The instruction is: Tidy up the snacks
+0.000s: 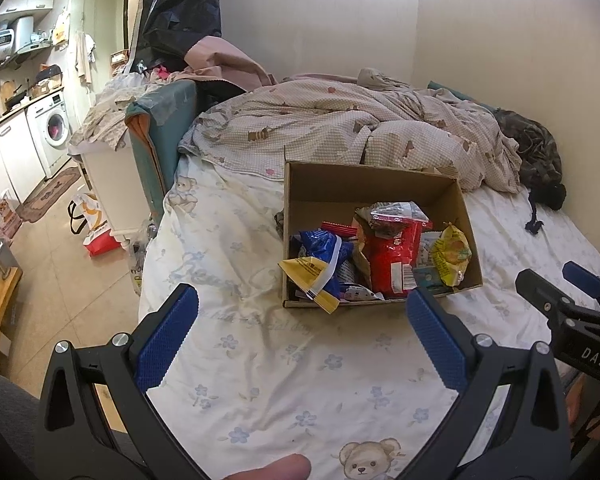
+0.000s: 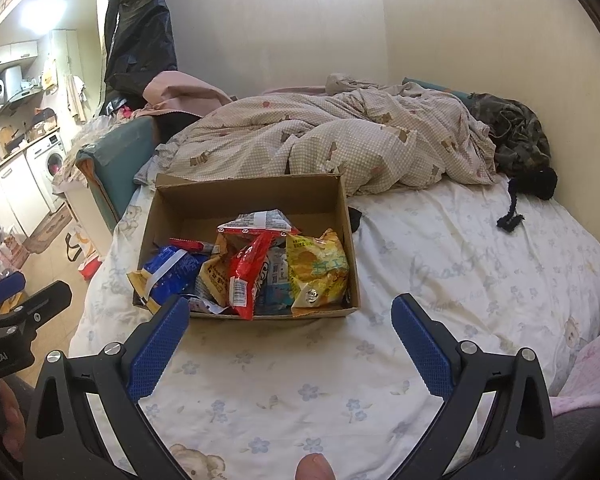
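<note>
Grippers, left (image 1: 302, 312) and right (image 2: 290, 318), hover spread-fingered before snack box (image 2: 172, 204).

cardboard box (image 2: 342, 216) | open, on bed | snack packets (image 2: 256, 272) piled inside (one overhanging)

The right gripper (image 1: 580, 284), seen from the left wrist, bears "DAS". The left gripper (image 2: 4, 296), seen from the right wrist, reads "Robot.AI". Print on the snack packets (image 2: 252, 272) is too small to read.

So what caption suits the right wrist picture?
Open right gripper facing a box of snacks on a bed.
</note>
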